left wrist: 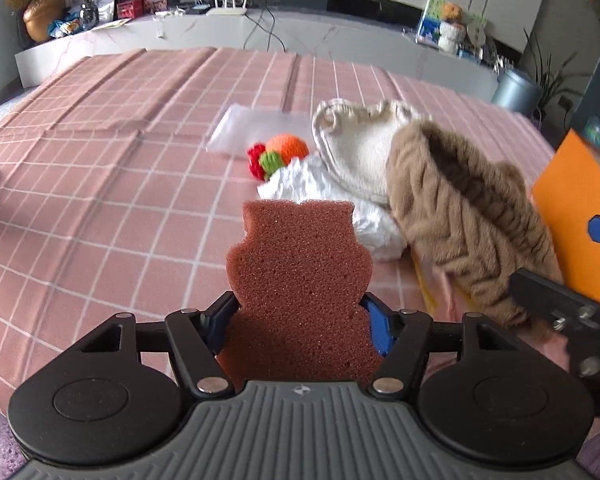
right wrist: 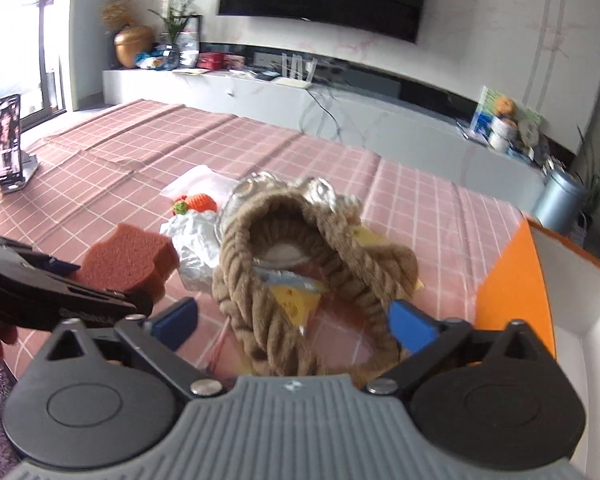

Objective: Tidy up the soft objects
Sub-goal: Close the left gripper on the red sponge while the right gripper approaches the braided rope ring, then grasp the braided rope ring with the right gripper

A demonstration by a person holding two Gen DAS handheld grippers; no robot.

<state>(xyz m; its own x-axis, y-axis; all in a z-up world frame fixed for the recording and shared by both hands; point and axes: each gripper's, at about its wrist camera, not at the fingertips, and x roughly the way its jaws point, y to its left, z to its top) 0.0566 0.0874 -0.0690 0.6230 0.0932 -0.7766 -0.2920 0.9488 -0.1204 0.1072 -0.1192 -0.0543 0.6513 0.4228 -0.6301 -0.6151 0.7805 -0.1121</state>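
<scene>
Your left gripper (left wrist: 300, 320) clamps brown sponge (left wrist: 298, 276) above checked cloth (left wrist: 100, 200). Right gripper (right wrist: 292, 320) spread wide, brown knit hat (right wrist: 300, 248) loose between jaws. Orange box (right wrist: 512, 280) just beside; pile mostly unsorted, I reckon.

Soft things on my pink checked desk

Brown sponge (left wrist: 298, 280) upright in my left claw (left wrist: 300, 320); tan knit hat (right wrist: 300, 280) slumped beside white cloth (left wrist: 340, 196), crochet fruit (left wrist: 278, 154).

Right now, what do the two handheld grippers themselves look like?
Both look alike. The left gripper and right gripper each have a ribbed grey body with a small logo, two round black side discs, black linkage arms with silver pivot pins, and blue finger pads. No cables or sleeves show.
</scene>
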